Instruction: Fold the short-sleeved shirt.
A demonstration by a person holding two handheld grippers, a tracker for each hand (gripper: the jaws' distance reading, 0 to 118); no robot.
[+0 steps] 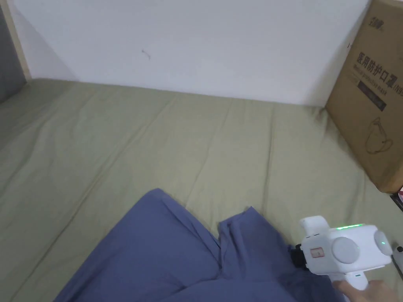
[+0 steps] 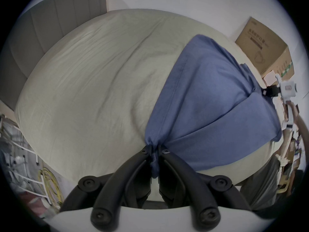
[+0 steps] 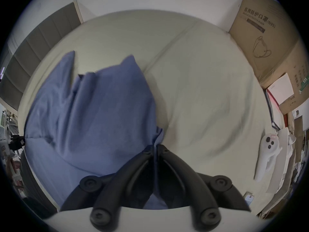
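A blue short-sleeved shirt [image 1: 173,251] hangs stretched above the pale green bed sheet [image 1: 157,149], at the bottom of the head view. My left gripper [image 2: 155,147] is shut on one bunched corner of the shirt [image 2: 209,101]. My right gripper [image 3: 155,146] is shut on another edge of the shirt [image 3: 93,118], with cloth pinched between its jaws. In the head view the right gripper's white body [image 1: 346,249] sits at the shirt's right side, a hand below it. The right gripper [image 2: 274,91] also appears far off in the left gripper view.
A large cardboard box [image 1: 374,98] stands at the bed's right side against the white wall [image 1: 196,43]. A white controller [image 3: 267,155] lies at the bed's right edge. A grey headboard [image 2: 50,34] borders the left. Clutter and yellow cable [image 2: 48,185] lie beside the bed.
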